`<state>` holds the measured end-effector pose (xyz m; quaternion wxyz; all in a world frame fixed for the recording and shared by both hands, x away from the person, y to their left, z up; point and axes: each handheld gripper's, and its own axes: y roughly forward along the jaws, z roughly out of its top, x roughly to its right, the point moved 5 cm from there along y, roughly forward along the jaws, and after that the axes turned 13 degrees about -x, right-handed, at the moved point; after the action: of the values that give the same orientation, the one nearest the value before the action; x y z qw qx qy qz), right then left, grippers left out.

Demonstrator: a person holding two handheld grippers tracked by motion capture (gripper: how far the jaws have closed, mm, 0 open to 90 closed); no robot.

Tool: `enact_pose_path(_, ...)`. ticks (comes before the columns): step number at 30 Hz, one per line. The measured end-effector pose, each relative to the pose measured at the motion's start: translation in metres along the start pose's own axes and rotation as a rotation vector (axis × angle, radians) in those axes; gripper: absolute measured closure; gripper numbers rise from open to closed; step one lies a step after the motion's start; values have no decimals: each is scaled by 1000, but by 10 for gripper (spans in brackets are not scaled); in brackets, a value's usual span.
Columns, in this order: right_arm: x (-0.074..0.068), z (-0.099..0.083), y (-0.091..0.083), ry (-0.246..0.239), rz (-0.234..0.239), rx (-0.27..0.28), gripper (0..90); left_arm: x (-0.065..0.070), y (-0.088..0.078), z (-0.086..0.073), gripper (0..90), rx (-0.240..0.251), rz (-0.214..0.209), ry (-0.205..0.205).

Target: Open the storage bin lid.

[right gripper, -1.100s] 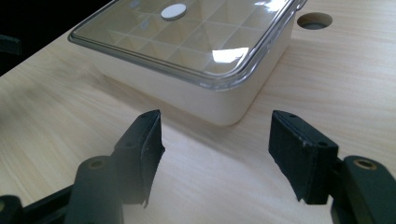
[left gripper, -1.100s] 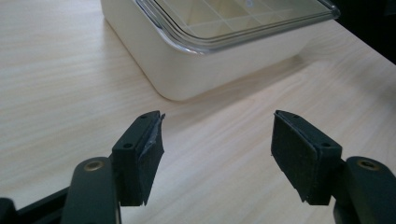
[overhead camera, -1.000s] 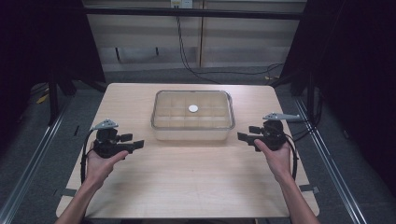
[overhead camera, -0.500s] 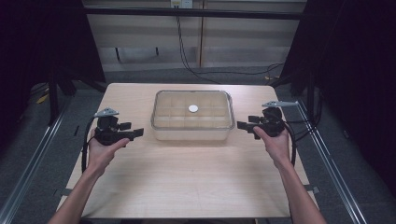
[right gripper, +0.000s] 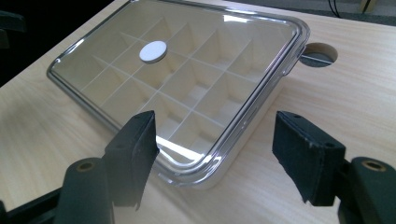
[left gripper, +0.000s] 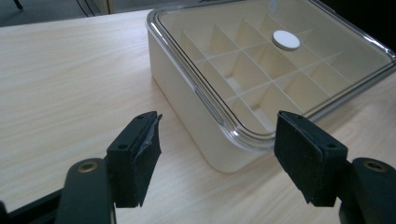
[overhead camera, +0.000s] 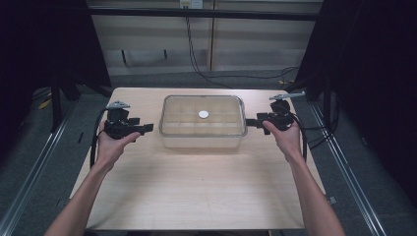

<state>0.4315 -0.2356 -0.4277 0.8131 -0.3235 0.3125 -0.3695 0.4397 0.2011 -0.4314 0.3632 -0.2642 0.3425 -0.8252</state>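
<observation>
**Both grippers closing in on the box**

Compartment box (overhead camera: 202, 123) sitting mid-table (overhead camera: 196, 196), clear lid (left gripper: 261, 60) on, round white disc (overhead camera: 203, 114) on top of the lid. At 9 o'clock of the box, left gripper (overhead camera: 146, 128) just beside its end, jaws spread wide, nothing clamped. At 3 o'clock, right gripper (overhead camera: 250, 121) right at the other end, released too, gaping at the lid's corner (right gripper: 196, 163). 2 hands, 0 grips. Cable hole (right gripper: 317, 53) past the box's far corner.

Pale wooden table (overhead camera: 196, 196) on grey floor (overhead camera: 29, 162), dark curtains (overhead camera: 44, 44) behind.
</observation>
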Motion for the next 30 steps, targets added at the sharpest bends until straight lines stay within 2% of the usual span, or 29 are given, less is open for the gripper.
enact_pose_path(3,2,4,3,-1,-5,-7,282,-2,-1,6,309,-18,13,20)
enact_pose_path(8,10,23,8,5,-56,-40,260,-13,-1,20,310,15,6,-24)
enact_pose_path(10,11,27,9,4,-63,-45,258,-14,1,22,306,16,5,-26)
enact_pose_path(12,12,40,12,9,-64,-38,246,-14,5,27,293,16,-14,-29)
enact_pose_path(15,15,50,17,13,-65,-41,236,-13,11,35,301,23,-41,-25)
enact_pose_path(17,17,55,21,11,-56,-51,202,-12,15,37,302,19,-39,-15)
enact_pose_path(19,17,59,26,6,-51,-50,198,-11,16,39,301,17,-38,-18)
enact_pose_path(21,19,60,31,7,-37,-74,190,-11,21,41,305,15,-60,-33)
enact_pose_path(24,23,63,37,12,-37,-79,202,-10,25,41,298,-1,-49,-18)
enact_pose_path(26,24,64,39,22,-36,-84,203,-9,30,41,295,-9,-58,-17)
enact_pose_path(29,26,66,44,34,-39,-87,232,-7,38,38,282,-28,-40,-3)
enact_pose_path(30,29,65,50,43,-18,-100,248,-6,43,37,282,-37,-52,-9)
